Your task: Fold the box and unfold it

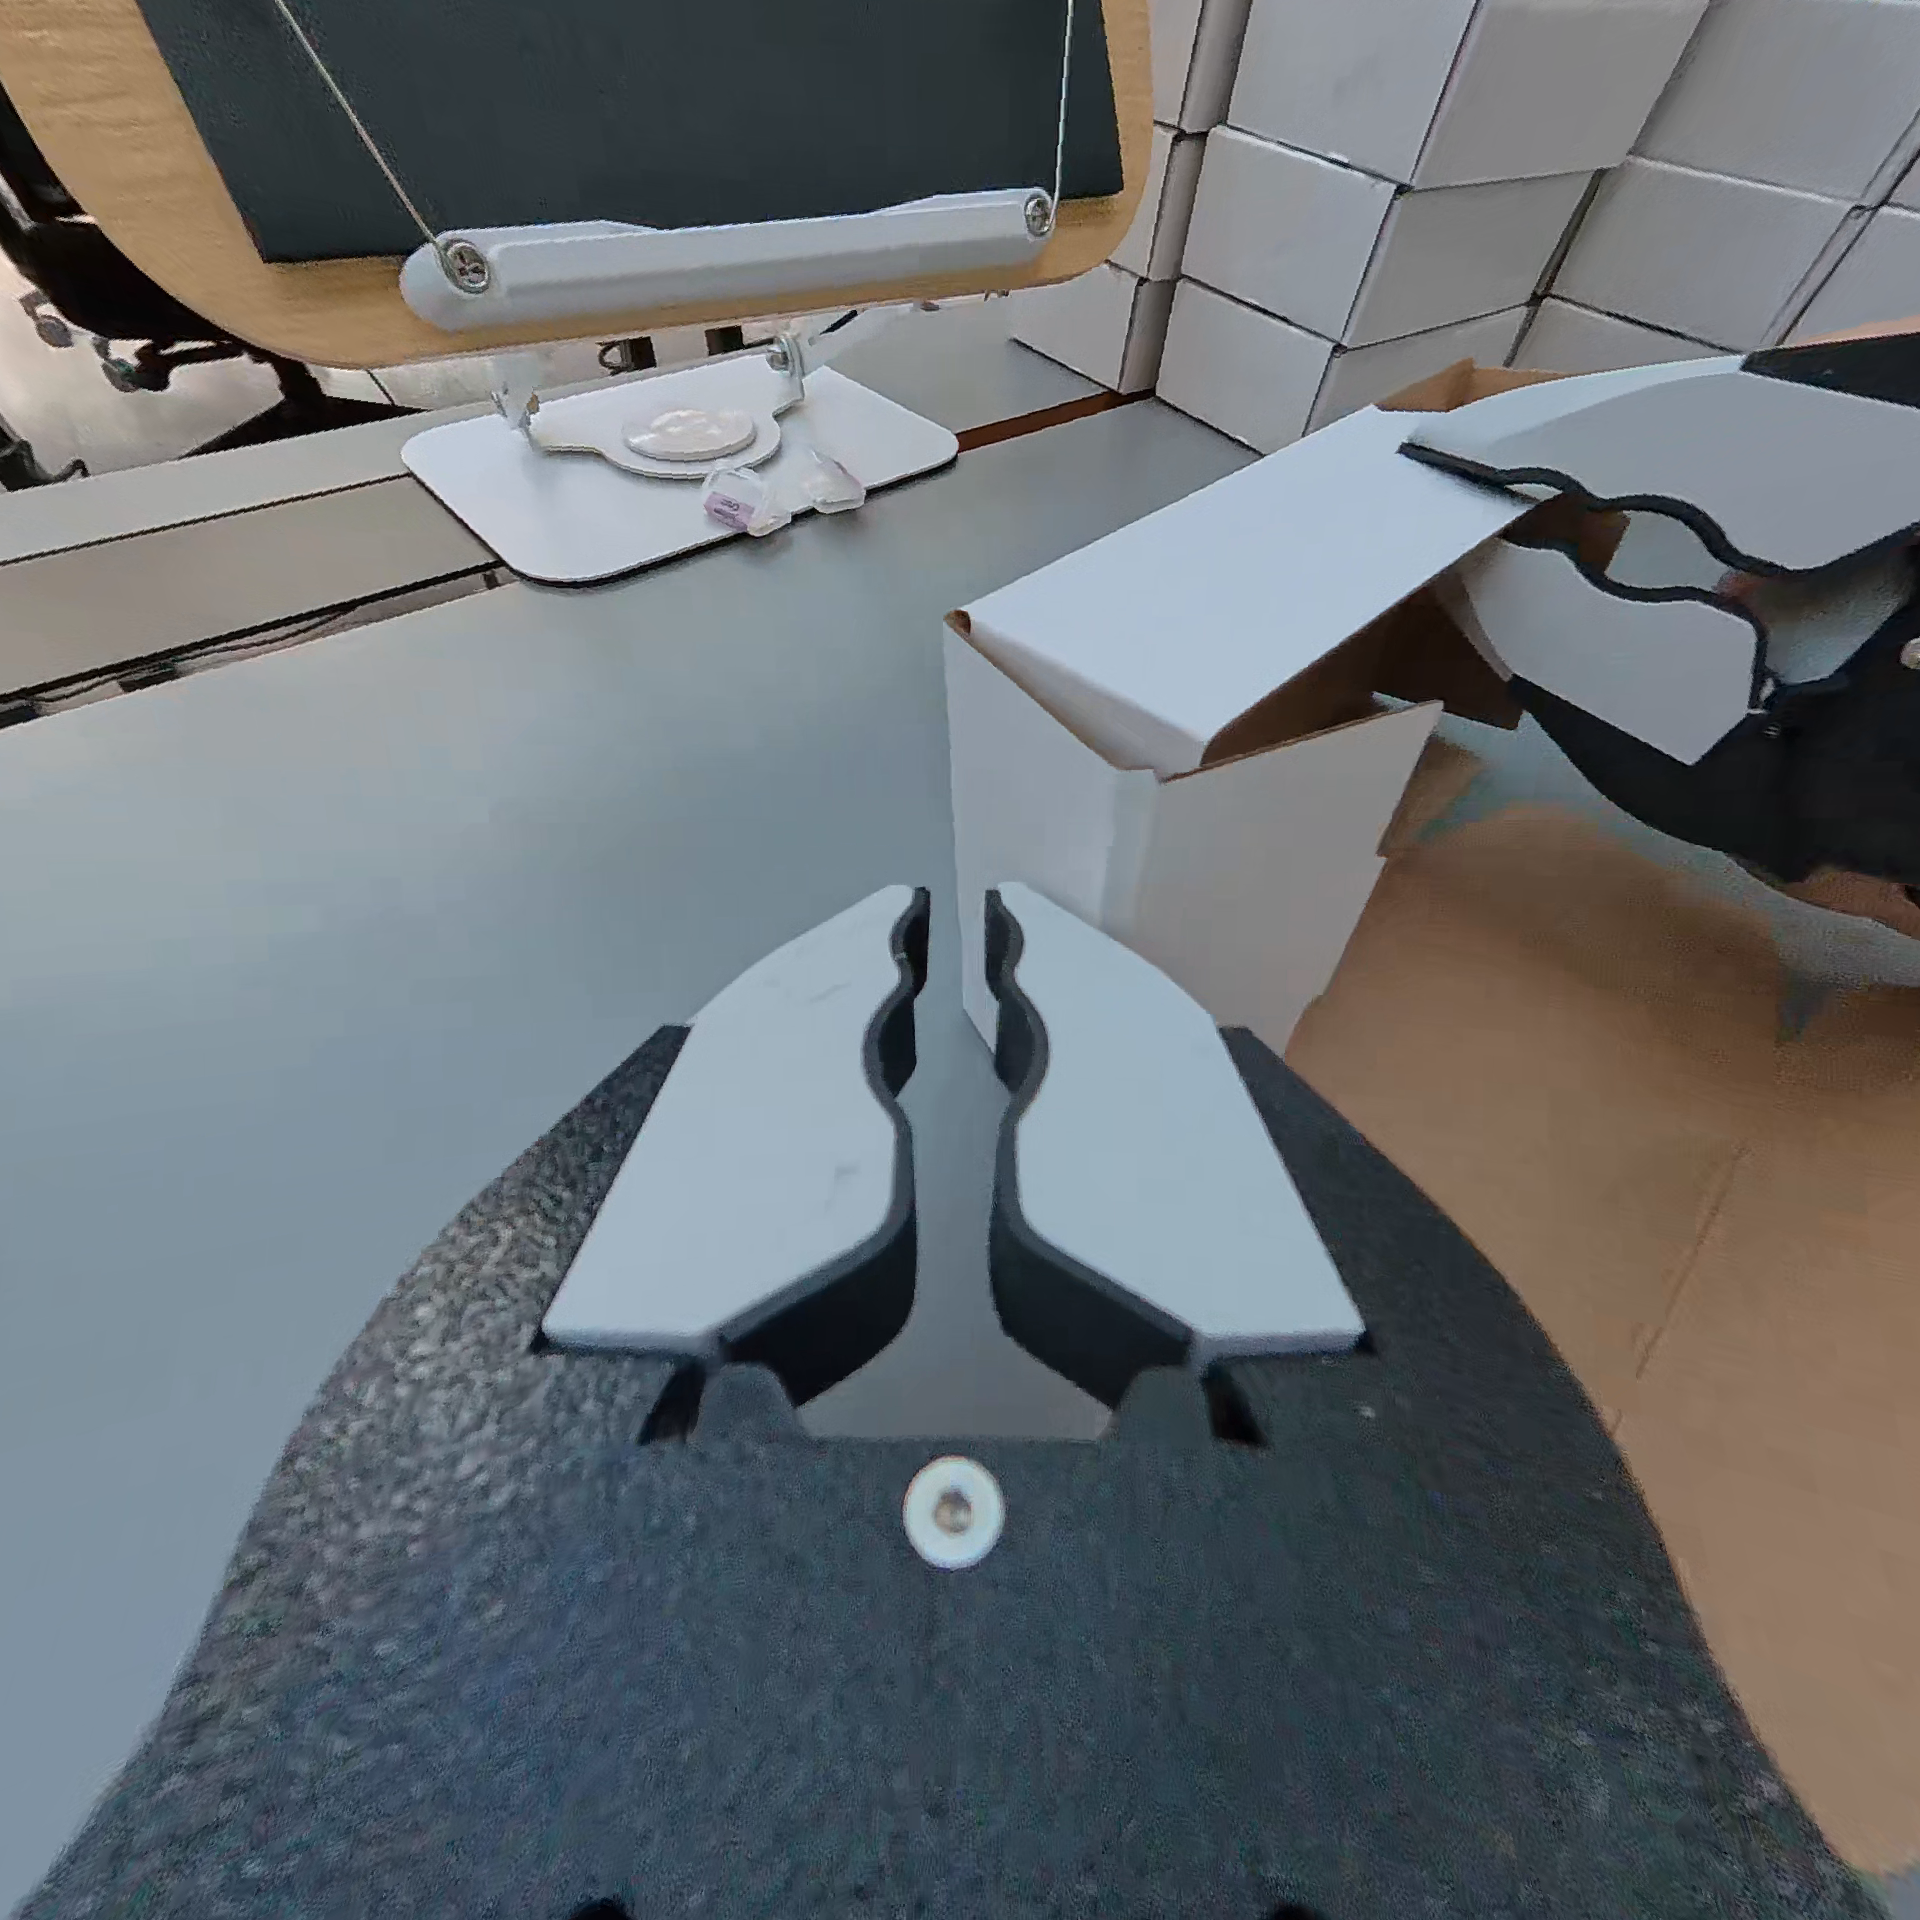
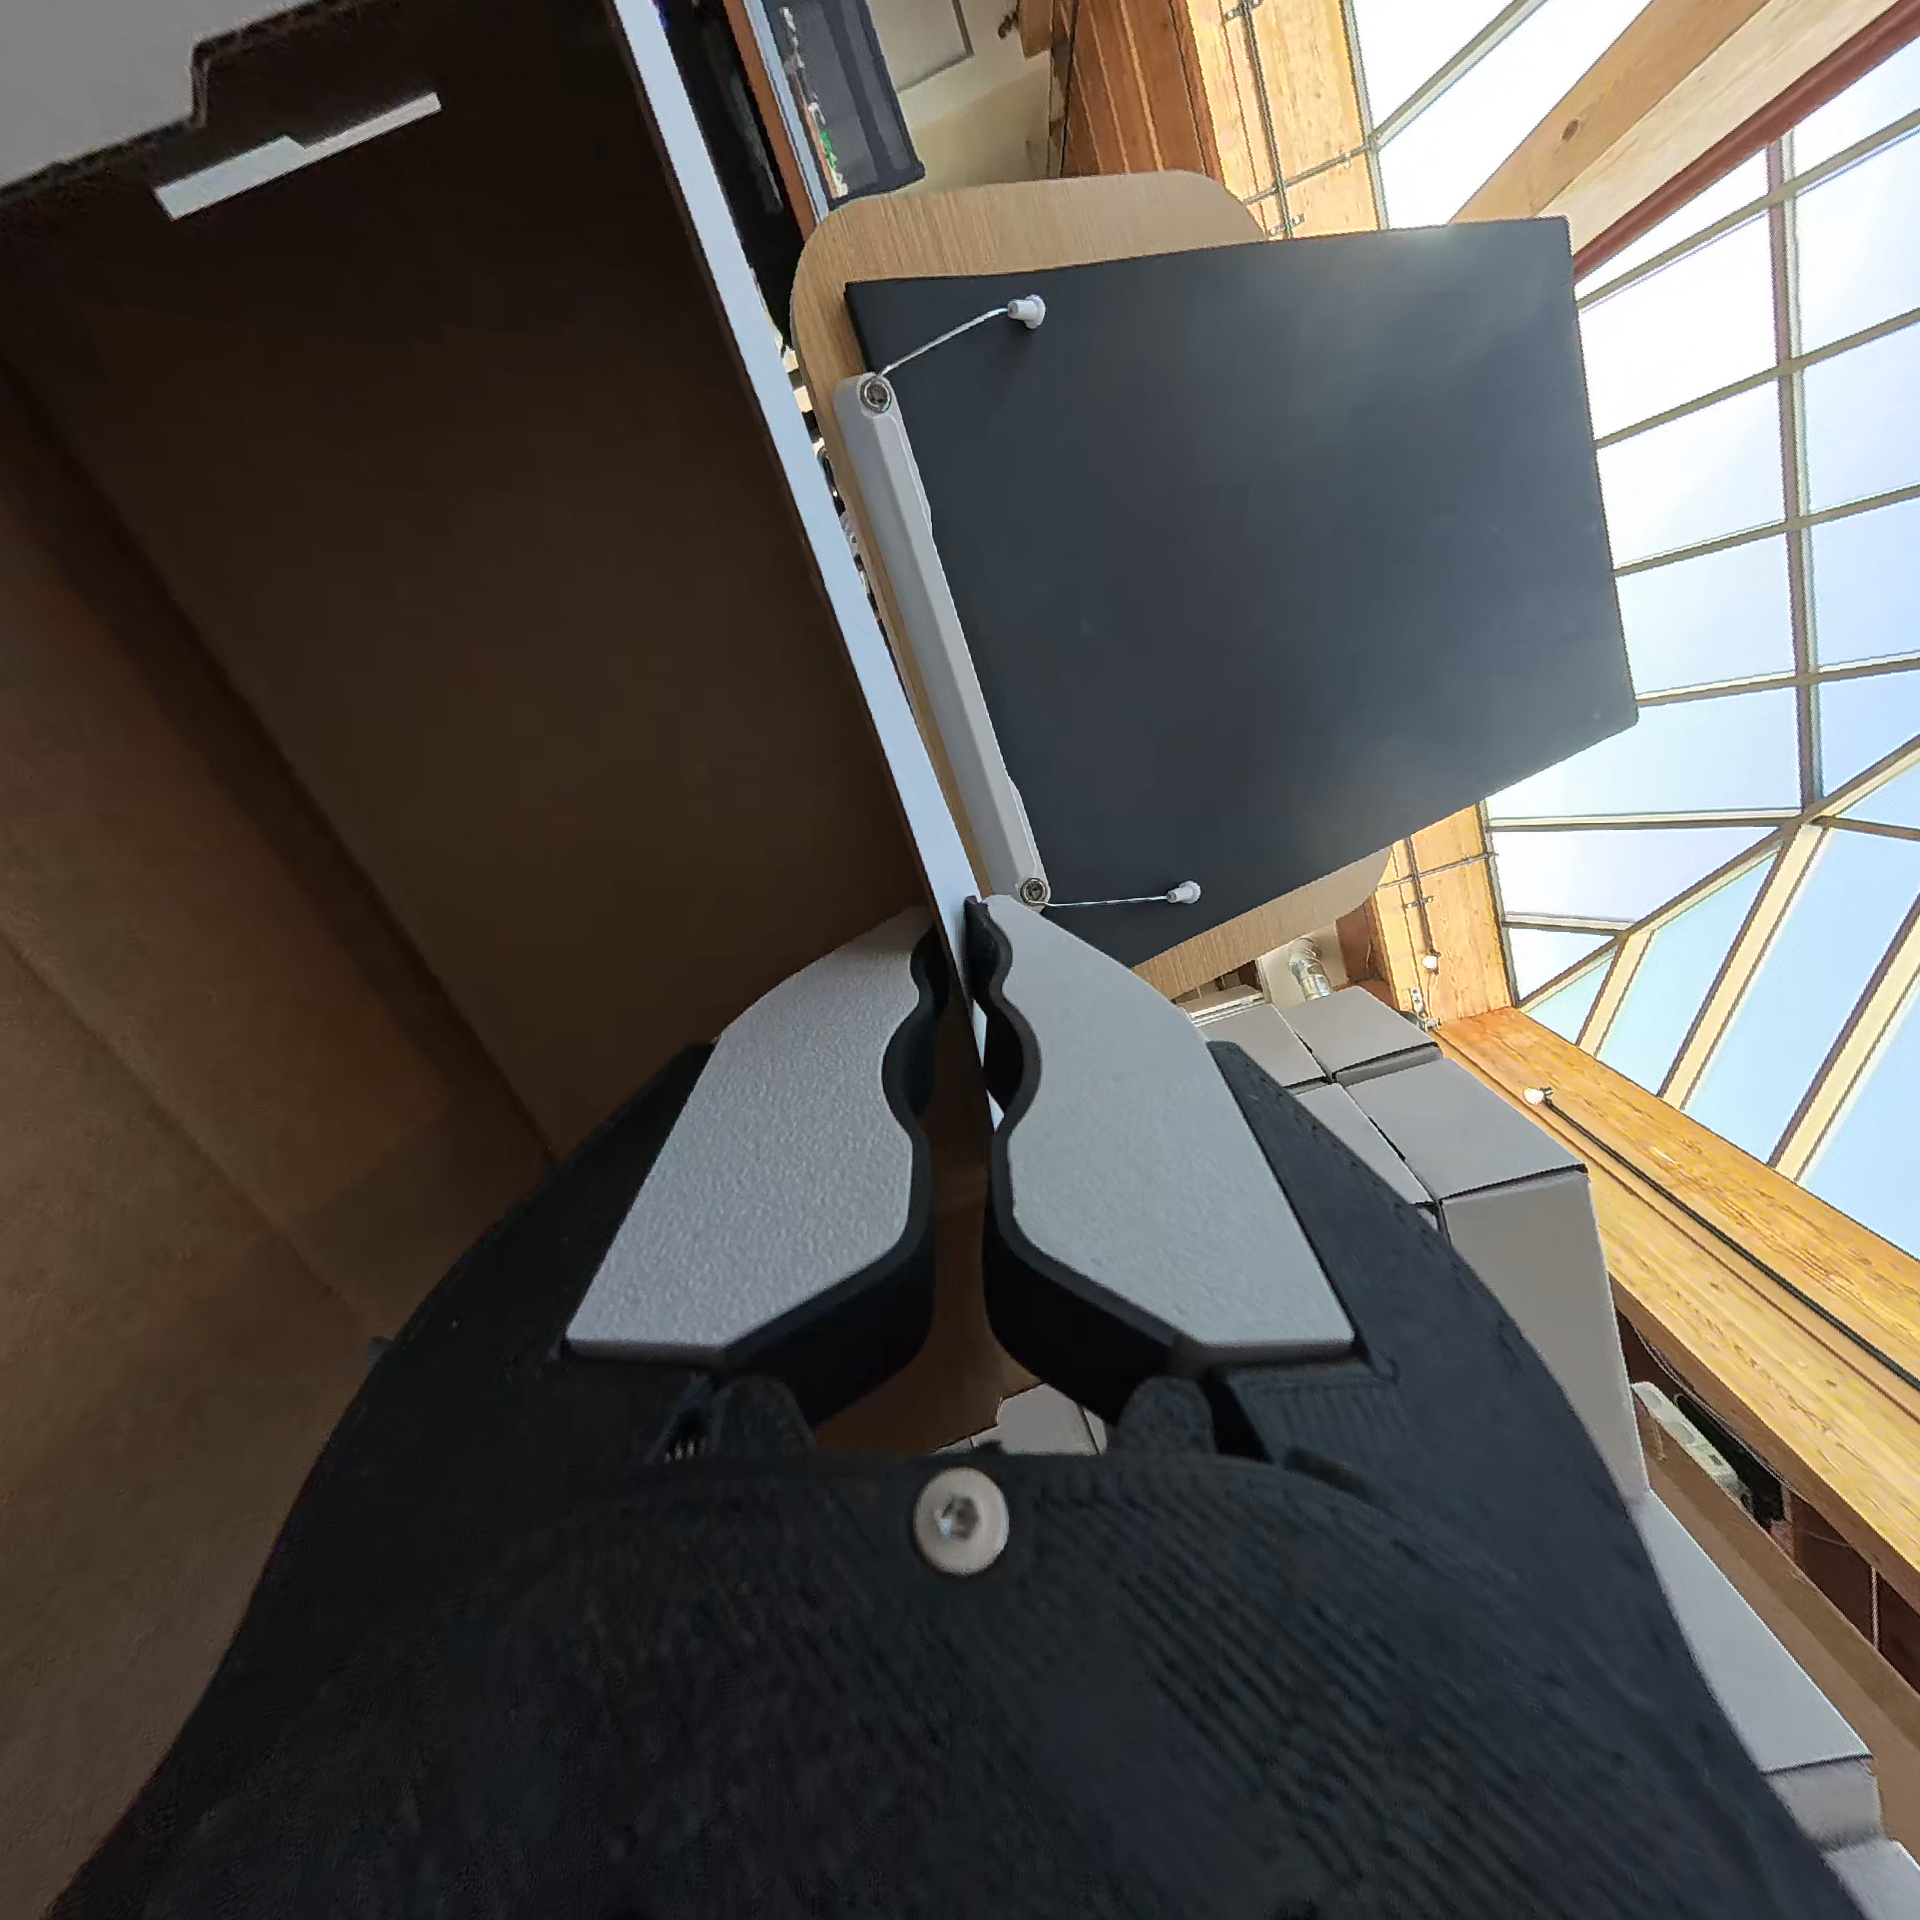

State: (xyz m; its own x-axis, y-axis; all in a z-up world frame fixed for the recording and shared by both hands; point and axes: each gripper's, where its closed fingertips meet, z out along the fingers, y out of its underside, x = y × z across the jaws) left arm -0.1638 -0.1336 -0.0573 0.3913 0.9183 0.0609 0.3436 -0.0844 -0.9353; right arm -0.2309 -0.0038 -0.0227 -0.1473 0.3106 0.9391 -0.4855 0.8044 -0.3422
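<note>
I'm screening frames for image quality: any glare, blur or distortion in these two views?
Left wrist view: even, soft light; wide-angle bending curves the stacked white boxes; the left gripper base looks smeared, and the white box is sharp. Right wrist view: strongly tilted, bright skylight blows out, leaving the box's brown inside dim around the right gripper.

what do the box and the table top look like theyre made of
The box: looks like corrugated cardboard, matte white outside and raw brown inside, seen where the right gripper pinches its open lid flap. The table top: a smooth dark grey surface with a soft sheen, probably laminate; the exact material can't be told.
</note>
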